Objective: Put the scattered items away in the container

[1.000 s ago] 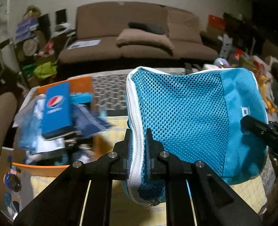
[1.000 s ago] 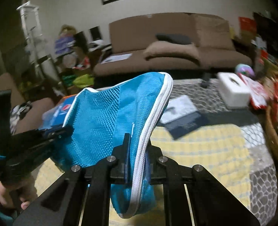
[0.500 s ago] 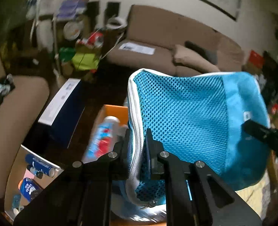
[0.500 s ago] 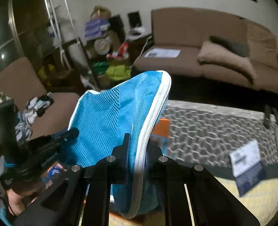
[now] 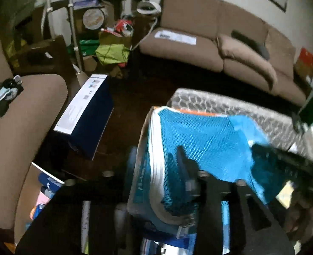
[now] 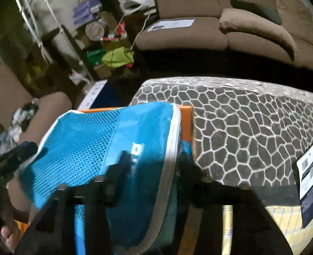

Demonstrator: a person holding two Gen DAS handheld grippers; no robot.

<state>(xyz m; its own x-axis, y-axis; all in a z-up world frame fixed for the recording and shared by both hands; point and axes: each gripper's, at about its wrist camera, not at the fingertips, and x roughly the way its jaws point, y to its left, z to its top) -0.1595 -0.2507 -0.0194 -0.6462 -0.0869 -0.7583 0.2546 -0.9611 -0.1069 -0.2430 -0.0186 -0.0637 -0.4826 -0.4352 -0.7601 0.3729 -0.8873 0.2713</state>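
Note:
A blue mesh pouch (image 5: 198, 136) with a white zip edge hangs over the orange container (image 5: 190, 111) at the table's left end, sagging onto what lies inside. My left gripper (image 5: 156, 163) is opening; the pouch's zip edge is still between its fingers, which stand apart from it. In the right wrist view the same pouch (image 6: 88, 140) covers most of the orange container (image 6: 186, 114). My right gripper (image 6: 154, 163) is opening too, with the other zip edge loose between its spread fingers. Each gripper appears at the far side of the other's view.
The table's cloth is a grey hexagon pattern (image 6: 251, 127), with yellow check nearer me. A dark blue packet (image 6: 311, 180) lies at the table's right. A dark blue box (image 5: 86, 119) stands on the floor left of the container, beside a brown chair (image 5: 18, 138). A brown sofa (image 5: 209, 38) stands behind.
Both grippers swung the pouch leftward over the orange container and lowered it. Their jaws, shut on the zip edges before, now stand apart, and the pouch has slumped.

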